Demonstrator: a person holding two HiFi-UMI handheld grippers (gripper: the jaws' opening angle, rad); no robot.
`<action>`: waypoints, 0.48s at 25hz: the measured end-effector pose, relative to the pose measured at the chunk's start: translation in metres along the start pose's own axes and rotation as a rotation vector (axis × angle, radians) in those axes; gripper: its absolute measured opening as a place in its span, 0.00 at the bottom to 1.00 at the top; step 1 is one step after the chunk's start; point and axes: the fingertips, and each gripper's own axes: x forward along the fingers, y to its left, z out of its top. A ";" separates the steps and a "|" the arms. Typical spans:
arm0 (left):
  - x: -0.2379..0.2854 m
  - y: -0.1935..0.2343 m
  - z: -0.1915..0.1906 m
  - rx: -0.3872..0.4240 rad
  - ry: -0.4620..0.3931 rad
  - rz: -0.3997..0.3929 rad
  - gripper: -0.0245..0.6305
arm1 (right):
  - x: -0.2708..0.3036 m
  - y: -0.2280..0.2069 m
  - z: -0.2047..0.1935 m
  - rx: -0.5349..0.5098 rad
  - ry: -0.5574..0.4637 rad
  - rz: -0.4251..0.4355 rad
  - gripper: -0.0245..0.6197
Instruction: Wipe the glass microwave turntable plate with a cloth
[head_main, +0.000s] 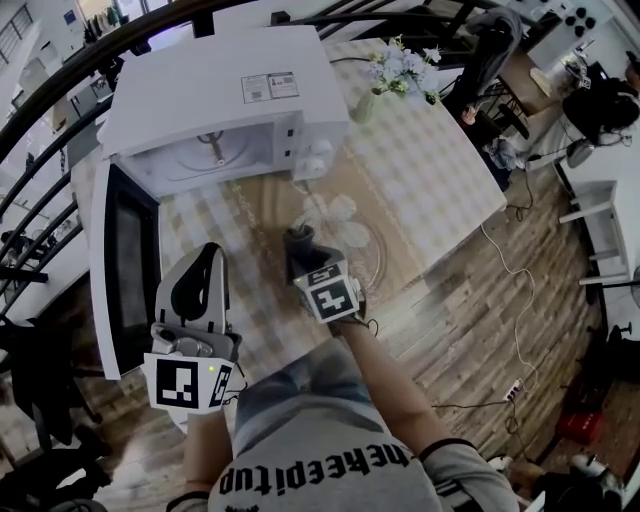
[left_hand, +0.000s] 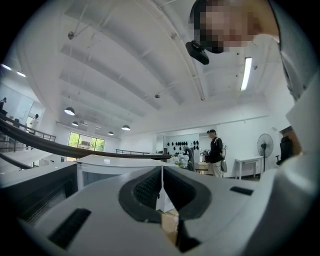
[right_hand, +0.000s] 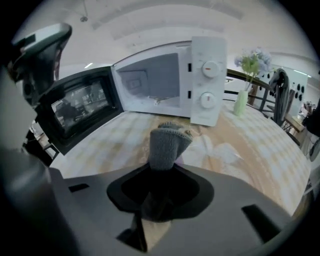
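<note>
Right gripper view: right gripper (right_hand: 161, 187) jaws are pinching the grey cloth (right_hand: 167, 142), its folded end hanging over the glass turntable plate (head_main: 350, 225), which lies flat on the table (head_main: 440, 180) just near-right of the open microwave (head_main: 220, 100). Left gripper (left_hand: 161, 195) jaws are pressed together on nothing, off to the near left and aimed upward. Best bet: lay the cloth flat on the glass, wipe in circles from hub to rim with light pressure, and steady the rim with the left gripper so the plate doesn't skate.
</note>
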 end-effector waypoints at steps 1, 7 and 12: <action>-0.001 0.001 0.000 0.000 0.000 0.002 0.06 | 0.004 0.010 -0.005 -0.014 0.011 0.013 0.21; -0.004 0.005 -0.003 -0.004 0.012 0.017 0.06 | 0.012 0.014 -0.021 -0.060 0.029 0.009 0.21; -0.006 0.007 -0.002 -0.003 0.010 0.026 0.06 | 0.003 -0.021 -0.028 -0.026 0.013 -0.056 0.21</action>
